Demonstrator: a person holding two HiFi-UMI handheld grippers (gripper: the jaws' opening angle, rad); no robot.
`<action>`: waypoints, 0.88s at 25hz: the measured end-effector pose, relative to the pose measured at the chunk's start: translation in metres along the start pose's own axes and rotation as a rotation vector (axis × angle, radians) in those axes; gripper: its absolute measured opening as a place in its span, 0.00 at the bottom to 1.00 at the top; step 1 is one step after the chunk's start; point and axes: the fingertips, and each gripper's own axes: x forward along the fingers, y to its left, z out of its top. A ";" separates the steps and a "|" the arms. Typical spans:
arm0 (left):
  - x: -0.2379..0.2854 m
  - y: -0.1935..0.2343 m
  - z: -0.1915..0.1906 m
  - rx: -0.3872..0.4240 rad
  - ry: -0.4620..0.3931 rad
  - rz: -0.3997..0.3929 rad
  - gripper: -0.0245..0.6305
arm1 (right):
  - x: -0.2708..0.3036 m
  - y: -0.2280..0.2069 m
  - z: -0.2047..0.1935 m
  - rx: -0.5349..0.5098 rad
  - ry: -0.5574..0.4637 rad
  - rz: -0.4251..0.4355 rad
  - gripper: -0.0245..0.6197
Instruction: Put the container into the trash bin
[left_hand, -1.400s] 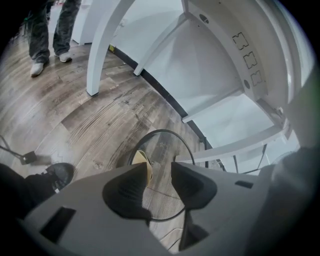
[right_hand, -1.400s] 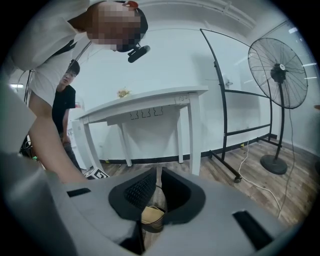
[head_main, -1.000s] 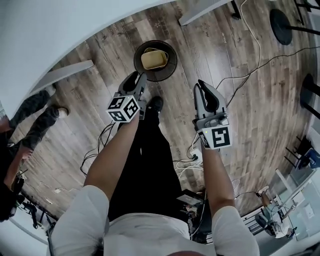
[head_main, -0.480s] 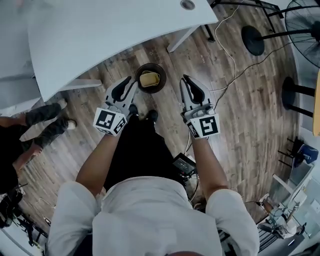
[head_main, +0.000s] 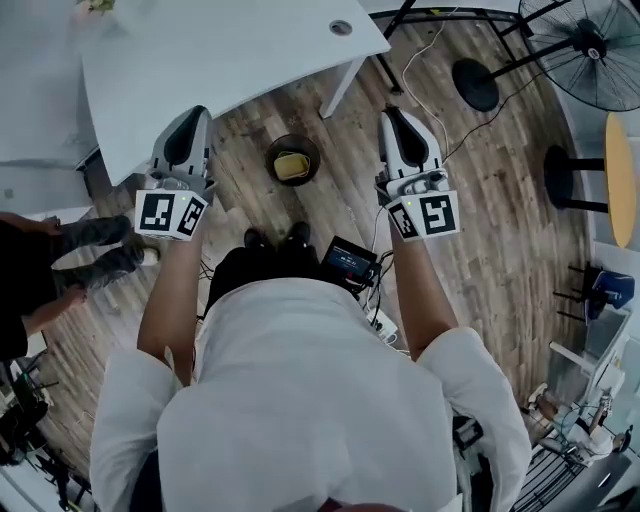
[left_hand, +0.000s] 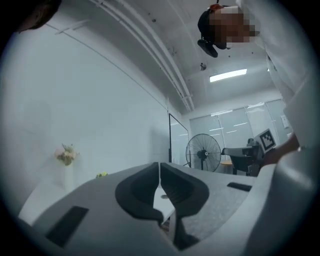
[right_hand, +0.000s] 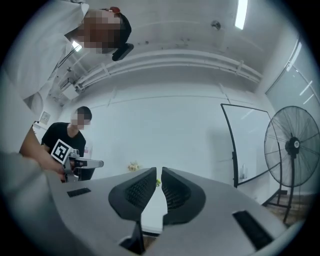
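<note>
Between your two tongs and far below them, the bin (head_main: 271, 154) stood on the wooden floor (head_main: 490, 210) with the container (head_main: 291, 166) lying inside it. A second before, both tongs had hung low, close by the bin's rim, and your left tongs (head_main: 193, 118) had stood apart. Since then you had lifted both well clear, up to where the white surface (head_main: 220, 60) lay just ahead of them. Your left tongs were closing, the tips all but touching, with nothing between them. Your right tongs (head_main: 397, 118) were together and empty too. Judging by that, the drop was made and the task looked finished, with nothing left to carry. The container showed as a pale yellow, squarish piece with rounded corners, sitting flat and filling most of the bin's dark round mouth. From that height it was too small to tell whether it held anything.
</note>
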 end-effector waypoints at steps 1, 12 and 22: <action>-0.006 0.002 0.017 0.012 -0.019 0.007 0.06 | -0.005 0.003 0.012 -0.012 -0.014 0.005 0.12; -0.101 0.031 0.130 0.061 -0.139 -0.032 0.05 | -0.040 0.066 0.083 -0.070 -0.088 0.006 0.13; -0.204 0.046 0.102 -0.004 -0.080 -0.067 0.05 | -0.083 0.153 0.077 -0.052 -0.029 -0.122 0.13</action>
